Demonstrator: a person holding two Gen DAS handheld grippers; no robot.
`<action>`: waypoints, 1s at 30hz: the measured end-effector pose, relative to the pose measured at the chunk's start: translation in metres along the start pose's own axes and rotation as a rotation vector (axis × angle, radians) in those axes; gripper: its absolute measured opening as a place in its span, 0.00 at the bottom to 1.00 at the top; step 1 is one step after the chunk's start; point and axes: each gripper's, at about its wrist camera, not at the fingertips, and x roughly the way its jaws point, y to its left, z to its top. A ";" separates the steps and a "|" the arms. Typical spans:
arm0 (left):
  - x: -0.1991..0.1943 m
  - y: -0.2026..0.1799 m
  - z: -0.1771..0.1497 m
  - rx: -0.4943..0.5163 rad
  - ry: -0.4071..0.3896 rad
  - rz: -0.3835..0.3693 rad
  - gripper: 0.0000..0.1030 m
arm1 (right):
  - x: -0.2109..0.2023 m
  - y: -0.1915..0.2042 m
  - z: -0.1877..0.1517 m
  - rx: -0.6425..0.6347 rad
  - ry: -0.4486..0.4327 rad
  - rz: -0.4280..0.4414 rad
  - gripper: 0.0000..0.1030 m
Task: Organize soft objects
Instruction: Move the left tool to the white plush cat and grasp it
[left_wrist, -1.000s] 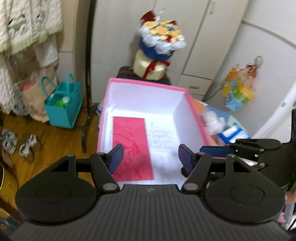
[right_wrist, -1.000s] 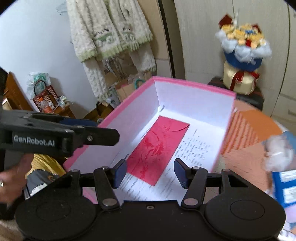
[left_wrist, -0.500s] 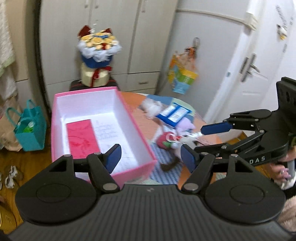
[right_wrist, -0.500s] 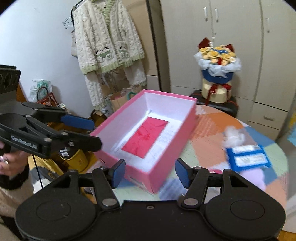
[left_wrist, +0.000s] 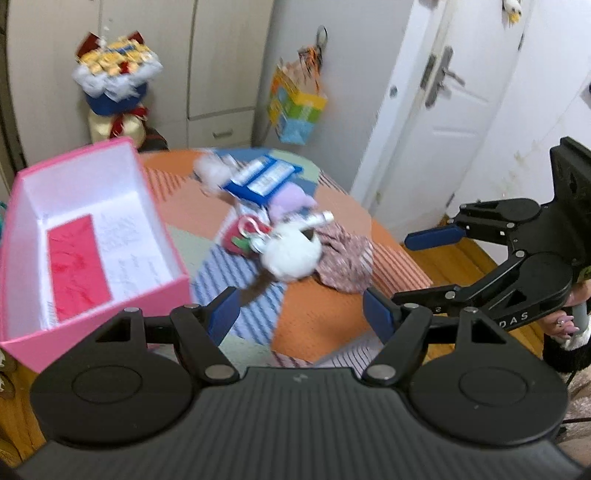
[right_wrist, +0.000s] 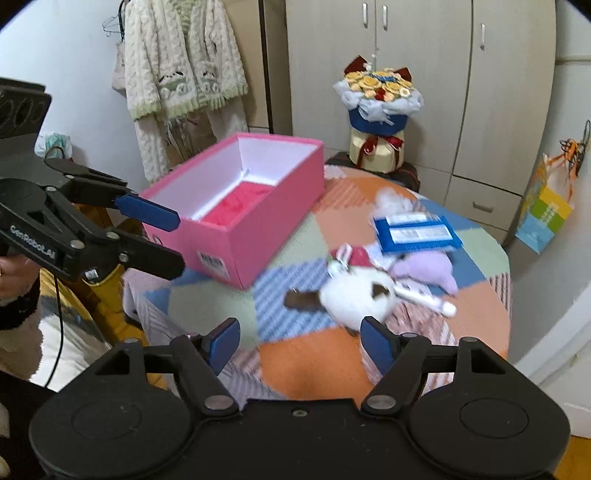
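Both grippers angled down over the patchwork table (right_wrist: 314, 354), nothing held.

Left gripper (left_wrist: 299, 314) and right gripper (right_wrist: 299, 338): jaws apart, just widened, nothing between them. Soft toys, white plush (right_wrist: 356, 295) among them, lie beside the pink box (right_wrist: 258, 221).

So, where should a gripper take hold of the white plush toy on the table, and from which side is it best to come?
Grip the white plush toy across its round body, coming from above at its near, open side. The body is soft, bulging and tops the pile; its far side crowds a red toy and a purple plush. The right gripper is open, empty and seems nearest.
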 end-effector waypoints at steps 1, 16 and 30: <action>0.007 -0.003 0.000 0.002 0.013 0.000 0.70 | 0.001 -0.004 -0.005 0.001 0.006 -0.004 0.75; 0.106 -0.006 0.009 -0.081 0.064 0.050 0.70 | 0.047 -0.063 -0.048 0.018 0.017 -0.063 0.75; 0.173 0.015 0.021 -0.181 0.093 0.069 0.69 | 0.114 -0.063 -0.022 -0.103 -0.047 0.013 0.76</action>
